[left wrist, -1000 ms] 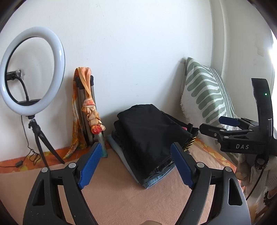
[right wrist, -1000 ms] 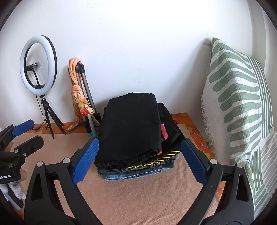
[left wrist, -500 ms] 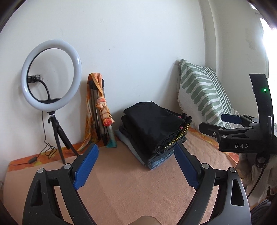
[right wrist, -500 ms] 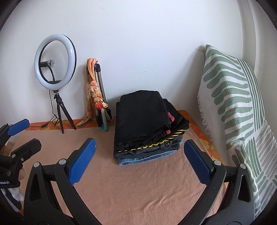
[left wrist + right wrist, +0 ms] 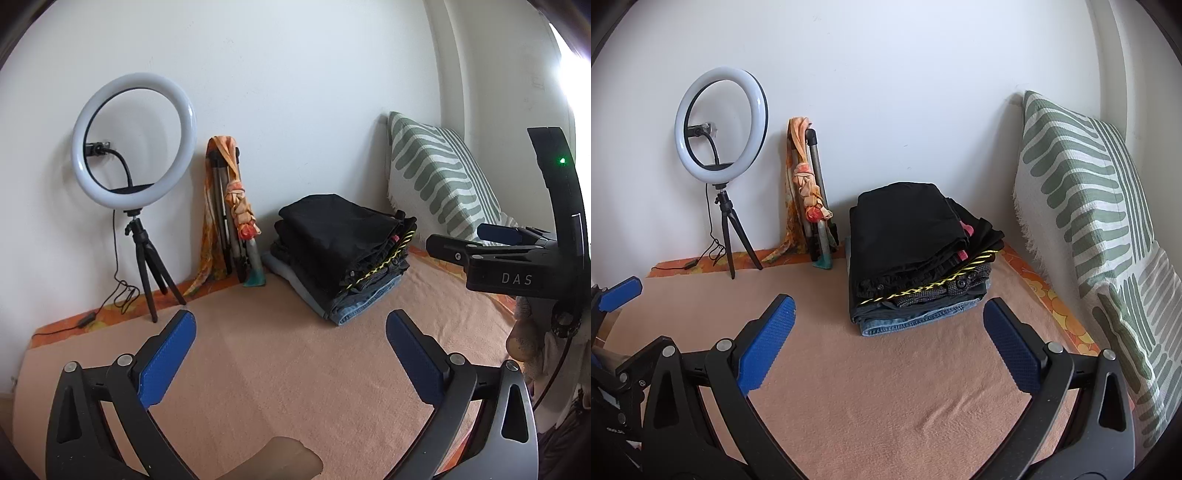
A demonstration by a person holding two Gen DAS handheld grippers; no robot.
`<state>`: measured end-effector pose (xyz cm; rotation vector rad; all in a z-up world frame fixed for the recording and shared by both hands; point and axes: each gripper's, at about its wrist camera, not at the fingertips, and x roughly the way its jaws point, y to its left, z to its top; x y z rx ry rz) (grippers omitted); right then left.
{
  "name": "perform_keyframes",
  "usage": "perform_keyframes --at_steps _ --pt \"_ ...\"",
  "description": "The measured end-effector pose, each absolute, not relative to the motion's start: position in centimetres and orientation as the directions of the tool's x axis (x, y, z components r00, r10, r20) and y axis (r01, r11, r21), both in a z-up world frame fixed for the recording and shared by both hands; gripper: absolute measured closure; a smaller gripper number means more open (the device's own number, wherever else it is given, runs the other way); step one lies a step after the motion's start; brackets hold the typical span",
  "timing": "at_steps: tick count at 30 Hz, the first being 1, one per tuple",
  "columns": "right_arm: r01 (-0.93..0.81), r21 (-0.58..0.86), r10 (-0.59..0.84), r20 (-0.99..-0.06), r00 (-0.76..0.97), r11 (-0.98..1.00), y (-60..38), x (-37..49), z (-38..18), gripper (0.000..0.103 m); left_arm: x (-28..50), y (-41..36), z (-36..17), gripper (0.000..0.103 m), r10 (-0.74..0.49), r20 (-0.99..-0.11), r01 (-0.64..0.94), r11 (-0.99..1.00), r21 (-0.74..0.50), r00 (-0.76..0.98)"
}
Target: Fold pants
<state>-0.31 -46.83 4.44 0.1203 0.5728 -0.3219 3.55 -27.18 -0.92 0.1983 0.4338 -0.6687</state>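
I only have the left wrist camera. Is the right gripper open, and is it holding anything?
Observer: The right gripper is wide open and holds nothing; the stack of folded pants lies ahead of it.
Operator: What's to the right of that stack?
Observer: Past the green striped pillow you can see, what looks like a second pillow leans nearer the camera along the same wall.
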Motion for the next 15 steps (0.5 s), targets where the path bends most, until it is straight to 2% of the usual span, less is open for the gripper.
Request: perform_keyframes --at_steps 15 --pt "0.351 -0.031 -0.311 -0.543 0.780 0.936 -46.7 0.3 2.4 0.000 4.0 -25.9 -2.6 0.001 -0.528 -0.466 0.608 0.794 0.027 0.710"
